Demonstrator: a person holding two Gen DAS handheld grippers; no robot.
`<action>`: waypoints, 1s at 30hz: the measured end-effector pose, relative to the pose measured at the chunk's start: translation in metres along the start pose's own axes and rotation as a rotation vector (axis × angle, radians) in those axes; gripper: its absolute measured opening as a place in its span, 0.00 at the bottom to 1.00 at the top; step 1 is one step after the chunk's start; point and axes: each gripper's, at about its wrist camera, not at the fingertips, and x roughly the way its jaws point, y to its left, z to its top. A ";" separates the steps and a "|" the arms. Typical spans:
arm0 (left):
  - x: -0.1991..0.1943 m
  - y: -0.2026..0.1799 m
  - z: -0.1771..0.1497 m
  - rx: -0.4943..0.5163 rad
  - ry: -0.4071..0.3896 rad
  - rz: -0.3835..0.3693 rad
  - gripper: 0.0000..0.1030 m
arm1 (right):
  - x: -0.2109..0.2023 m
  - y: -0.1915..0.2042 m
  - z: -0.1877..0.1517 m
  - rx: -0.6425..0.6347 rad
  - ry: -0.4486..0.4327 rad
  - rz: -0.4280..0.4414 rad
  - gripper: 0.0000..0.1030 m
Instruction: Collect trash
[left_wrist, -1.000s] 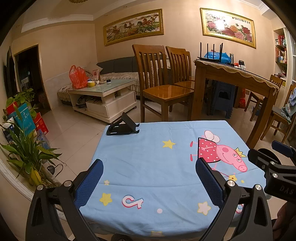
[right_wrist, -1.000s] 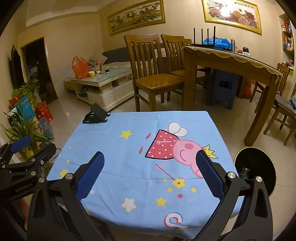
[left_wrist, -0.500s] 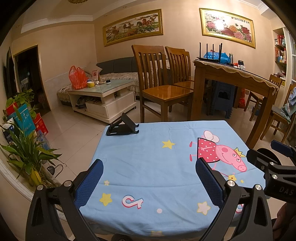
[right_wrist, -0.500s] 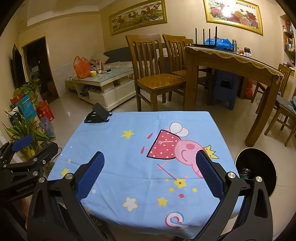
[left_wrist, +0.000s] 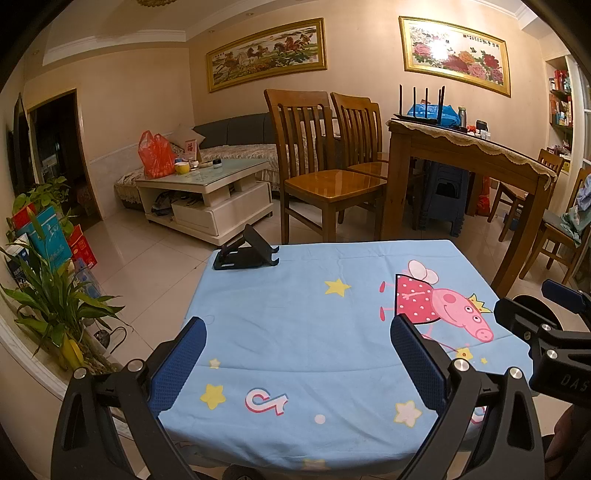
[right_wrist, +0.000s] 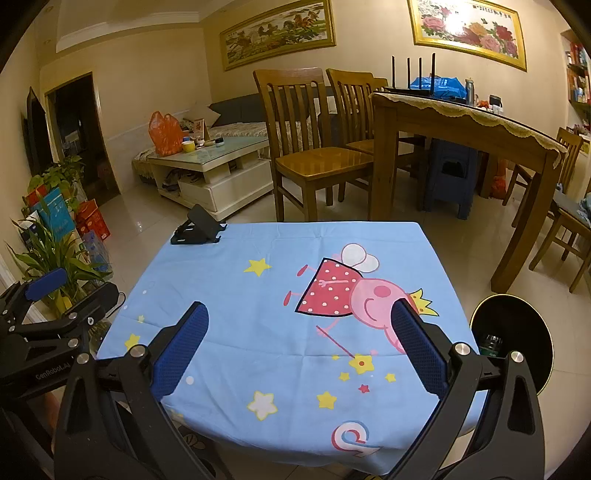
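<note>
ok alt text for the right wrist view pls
The right gripper, fingers spread open and empty, hovers over a small table under a blue cartoon-pig cloth, bare except for a black phone stand at its far left corner. A black bin stands on the floor to the right; the left gripper shows at the left edge.
</note>
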 end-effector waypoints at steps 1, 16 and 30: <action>0.000 0.000 0.000 0.000 0.000 0.001 0.94 | 0.000 0.000 0.000 -0.001 0.000 0.001 0.95; -0.001 0.003 -0.002 -0.003 -0.002 0.007 0.94 | -0.001 0.000 0.000 -0.001 0.000 0.001 0.95; -0.001 0.003 -0.002 -0.004 -0.001 0.007 0.94 | -0.001 0.002 -0.001 0.001 0.002 0.004 0.95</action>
